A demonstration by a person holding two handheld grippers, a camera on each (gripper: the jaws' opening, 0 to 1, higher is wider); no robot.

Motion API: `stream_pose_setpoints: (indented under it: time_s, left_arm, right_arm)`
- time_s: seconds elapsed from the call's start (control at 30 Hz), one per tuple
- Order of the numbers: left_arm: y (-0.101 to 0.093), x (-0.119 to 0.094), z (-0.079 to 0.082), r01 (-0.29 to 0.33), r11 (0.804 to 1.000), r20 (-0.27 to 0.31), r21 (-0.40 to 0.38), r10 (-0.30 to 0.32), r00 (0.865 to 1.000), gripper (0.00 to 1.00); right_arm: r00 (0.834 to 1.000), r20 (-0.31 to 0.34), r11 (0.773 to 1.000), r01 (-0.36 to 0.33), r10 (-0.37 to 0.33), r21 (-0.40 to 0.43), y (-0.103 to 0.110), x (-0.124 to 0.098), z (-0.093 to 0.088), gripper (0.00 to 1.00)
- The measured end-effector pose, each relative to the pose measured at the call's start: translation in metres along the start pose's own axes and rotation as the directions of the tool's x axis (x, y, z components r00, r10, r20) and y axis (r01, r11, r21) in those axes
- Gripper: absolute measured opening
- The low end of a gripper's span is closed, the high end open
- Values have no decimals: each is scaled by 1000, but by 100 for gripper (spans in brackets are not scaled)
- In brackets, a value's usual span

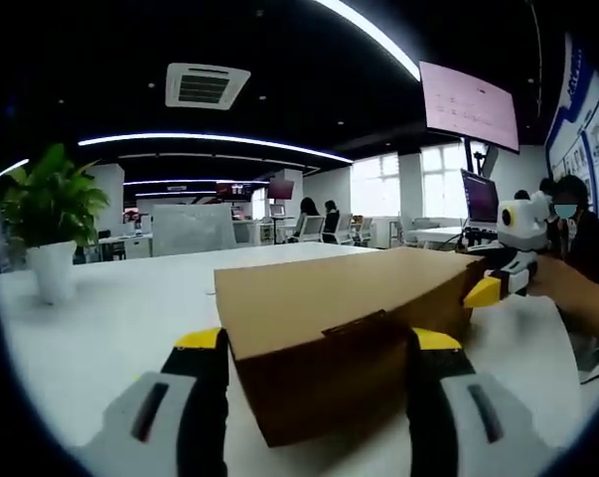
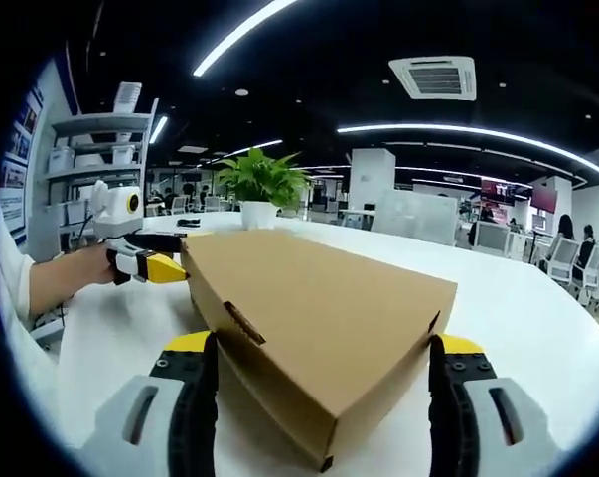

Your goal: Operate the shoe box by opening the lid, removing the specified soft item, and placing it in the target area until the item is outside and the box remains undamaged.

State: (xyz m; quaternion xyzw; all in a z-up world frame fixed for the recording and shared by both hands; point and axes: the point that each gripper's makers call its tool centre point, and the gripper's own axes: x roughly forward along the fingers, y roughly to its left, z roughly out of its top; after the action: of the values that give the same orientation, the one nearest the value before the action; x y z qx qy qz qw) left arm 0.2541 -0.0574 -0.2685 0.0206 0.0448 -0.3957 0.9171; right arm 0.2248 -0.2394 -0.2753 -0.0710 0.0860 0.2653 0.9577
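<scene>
Shoe box [image 1: 349, 328] cardboard is what we judged first: plain brown corrugated board, probably light and fairly stiff across its panels but easy to crease or tear at the lid flap and corners. We thought the safest hold would be along the lid's front edge near the small tuck tab [image 2: 244, 323], lifting gently rather than squeezing the walls, since the box must come through undamaged. The soft item inside was hidden, so we could say nothing of it.

The box was closed, its lid lying flat, and it rested on a white table [image 1: 110, 318] between our two tools, one at each end. Its surface was matte and unprinted, with a dark seam line marking where the lid met the body.

In the left gripper view, our left gripper [image 1: 319, 343] stood spread wide, its yellow-tipped jaws flanking the near end of the box; whether they touched the cardboard we could not tell. In the right gripper view, our right gripper [image 2: 324, 348] was likewise spread, its jaws straddling the opposite end. Neither was pinching anything.

A potted plant [image 2: 261, 189] stood on the table beyond the box, well apart from it.
</scene>
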Motion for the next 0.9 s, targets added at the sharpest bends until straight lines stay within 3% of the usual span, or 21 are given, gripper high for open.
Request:
stream_pose_setpoints:
  time_s: [0.9]
  left_arm:
    - [-16, -30, -4, -52, 998, 0, 35, 52, 999, 72]
  right_arm:
    - [998, 3, 998, -65, 65, -14, 14, -12, 0, 89]
